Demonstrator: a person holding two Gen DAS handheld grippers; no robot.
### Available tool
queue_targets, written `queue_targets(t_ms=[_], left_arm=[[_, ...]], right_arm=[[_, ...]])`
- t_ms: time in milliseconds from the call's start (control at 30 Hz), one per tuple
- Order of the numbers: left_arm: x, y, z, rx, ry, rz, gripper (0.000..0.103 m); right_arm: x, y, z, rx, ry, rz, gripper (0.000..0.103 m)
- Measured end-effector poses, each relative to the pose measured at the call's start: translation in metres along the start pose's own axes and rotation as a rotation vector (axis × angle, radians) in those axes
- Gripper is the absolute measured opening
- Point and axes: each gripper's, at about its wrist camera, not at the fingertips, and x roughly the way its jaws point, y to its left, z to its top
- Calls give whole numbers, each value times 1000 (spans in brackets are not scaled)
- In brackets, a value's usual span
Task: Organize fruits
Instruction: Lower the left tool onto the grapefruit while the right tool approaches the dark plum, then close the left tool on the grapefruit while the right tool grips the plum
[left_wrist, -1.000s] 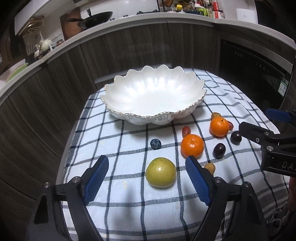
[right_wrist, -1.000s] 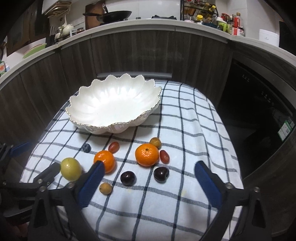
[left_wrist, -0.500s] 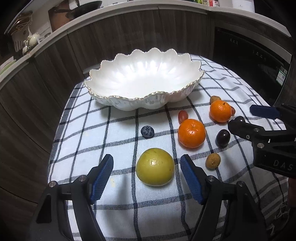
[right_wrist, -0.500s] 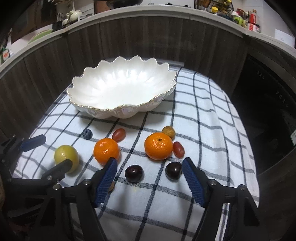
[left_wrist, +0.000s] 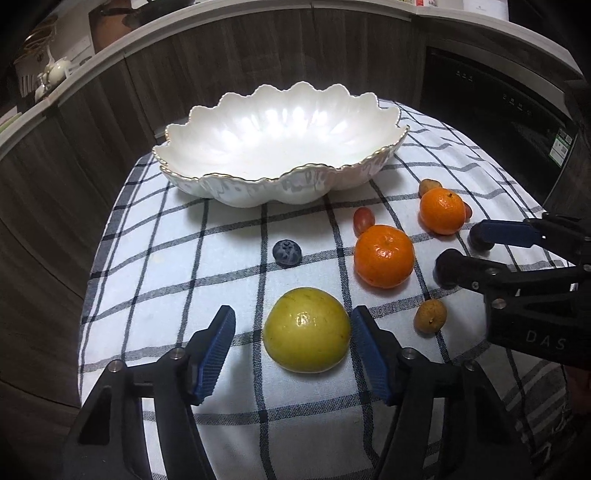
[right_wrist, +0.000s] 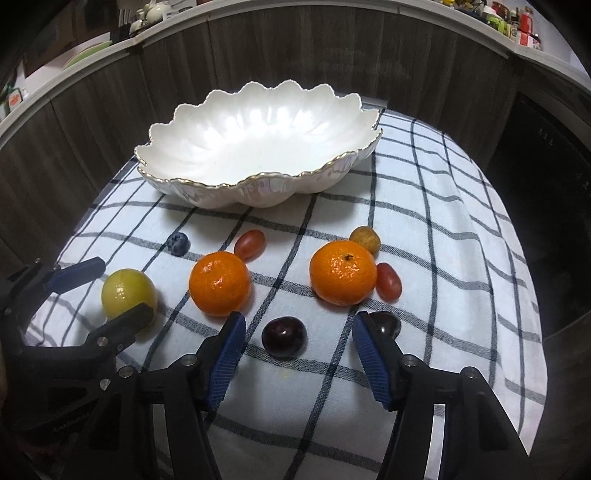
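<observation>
The left claw (left_wrist: 291, 350) straddles the yellow-green fruit (left_wrist: 306, 329), which lies on the checked cloth (left_wrist: 177, 280) near the surface's near left edge; its right pad (left_wrist: 369, 356) is just beside the fruit, its left pad stands apart, and whether either pad touches cannot be told. The jaws are closing at about half width, with the fruit between them. A blueberry (left_wrist: 287, 252) lies beyond, and the white scalloped bowl (left_wrist: 192, 177) sits toward the far edge with bare cloth in front of it. To the right lie two mandarins (right_wrist: 219, 283) (right_wrist: 341, 272), two red grapes and two small tan fruits. The right claw (right_wrist: 298, 349) brackets a dark plum (right_wrist: 284, 336), both pads apart from it, jaws closing at about half width. A second dark plum (right_wrist: 388, 323) lies just outside its right pad. Open cloth extends to the right edge.
</observation>
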Motion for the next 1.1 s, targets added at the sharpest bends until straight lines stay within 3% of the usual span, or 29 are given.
queue_targets(t_ms=[400,500,867,1100], left_arm=[[8,-3,-4,4,20,-17,53],[8,-4,-4,9,18,-31,48],[8,-3,-4,-4,10,-39,48],[3,2,-3,-24,0,-29,48]], right_arm=[[18,3,-5,-2,39,30,53],[20,2,-5,3,50,38,45],[21,7,-7,-32,51,42,30],[17,3,-5,-15,46,37,30]])
